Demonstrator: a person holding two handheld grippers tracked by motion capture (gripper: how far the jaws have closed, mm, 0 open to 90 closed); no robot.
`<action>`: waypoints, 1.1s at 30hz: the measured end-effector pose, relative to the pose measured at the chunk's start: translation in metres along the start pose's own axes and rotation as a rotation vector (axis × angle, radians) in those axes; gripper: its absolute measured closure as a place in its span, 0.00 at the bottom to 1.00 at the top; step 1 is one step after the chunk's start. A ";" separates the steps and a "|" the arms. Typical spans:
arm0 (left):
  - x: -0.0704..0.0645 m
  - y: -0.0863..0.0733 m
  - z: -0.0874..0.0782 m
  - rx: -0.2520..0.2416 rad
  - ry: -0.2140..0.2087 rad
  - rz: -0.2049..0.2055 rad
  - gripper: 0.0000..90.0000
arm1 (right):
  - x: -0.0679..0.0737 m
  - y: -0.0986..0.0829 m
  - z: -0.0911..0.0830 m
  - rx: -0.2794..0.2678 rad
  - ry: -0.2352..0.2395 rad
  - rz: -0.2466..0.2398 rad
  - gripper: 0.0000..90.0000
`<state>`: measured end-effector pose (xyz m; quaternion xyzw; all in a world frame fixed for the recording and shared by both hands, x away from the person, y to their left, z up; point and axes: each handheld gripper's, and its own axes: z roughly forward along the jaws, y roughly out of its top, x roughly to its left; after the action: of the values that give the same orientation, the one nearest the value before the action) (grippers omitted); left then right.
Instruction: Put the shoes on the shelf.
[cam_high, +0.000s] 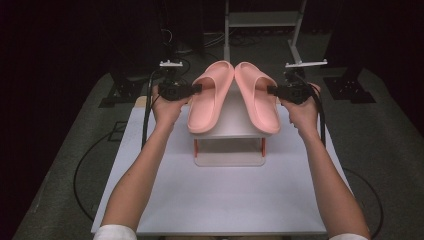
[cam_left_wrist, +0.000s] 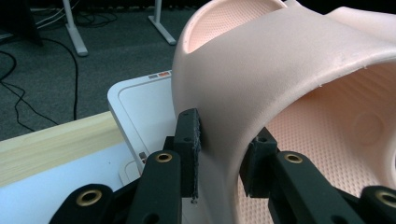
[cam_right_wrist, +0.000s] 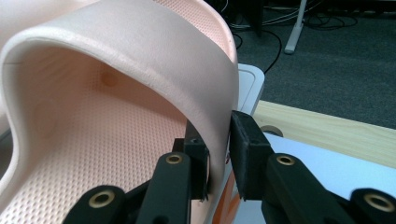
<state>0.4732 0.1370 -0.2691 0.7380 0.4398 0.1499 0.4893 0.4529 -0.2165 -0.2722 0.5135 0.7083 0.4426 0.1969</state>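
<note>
Two pink foam slides lie side by side on a small white stand (cam_high: 227, 131) at the table's far middle. My left gripper (cam_high: 196, 89) is shut on the outer strap edge of the left slide (cam_high: 210, 96); its pads (cam_left_wrist: 189, 140) pinch the strap wall of that left slide (cam_left_wrist: 243, 84). My right gripper (cam_high: 272, 90) is shut on the outer strap edge of the right slide (cam_high: 256, 95). In the right gripper view the strap of the right slide (cam_right_wrist: 154, 56) sits between the two pads (cam_right_wrist: 245, 144).
The stand has orange legs and a lower shelf (cam_high: 229, 159) on a white tabletop (cam_high: 220, 195). A wooden strip (cam_left_wrist: 51, 144) borders the table's far edge. Beyond lie grey floor, cables (cam_left_wrist: 28, 93) and a white frame's legs (cam_high: 227, 30).
</note>
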 end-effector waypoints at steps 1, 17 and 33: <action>0.000 0.000 0.000 0.000 0.000 -0.001 0.78 | 0.001 0.000 0.001 -0.002 0.000 0.005 0.84; -0.003 -0.002 0.002 0.000 0.008 -0.009 0.76 | 0.004 0.000 0.005 -0.006 -0.007 0.016 0.82; -0.005 -0.004 0.004 -0.005 0.021 -0.016 0.73 | 0.010 -0.001 0.012 -0.004 -0.011 0.034 0.79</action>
<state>0.4712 0.1313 -0.2731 0.7316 0.4505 0.1547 0.4878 0.4571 -0.2027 -0.2774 0.5276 0.6975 0.4442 0.1944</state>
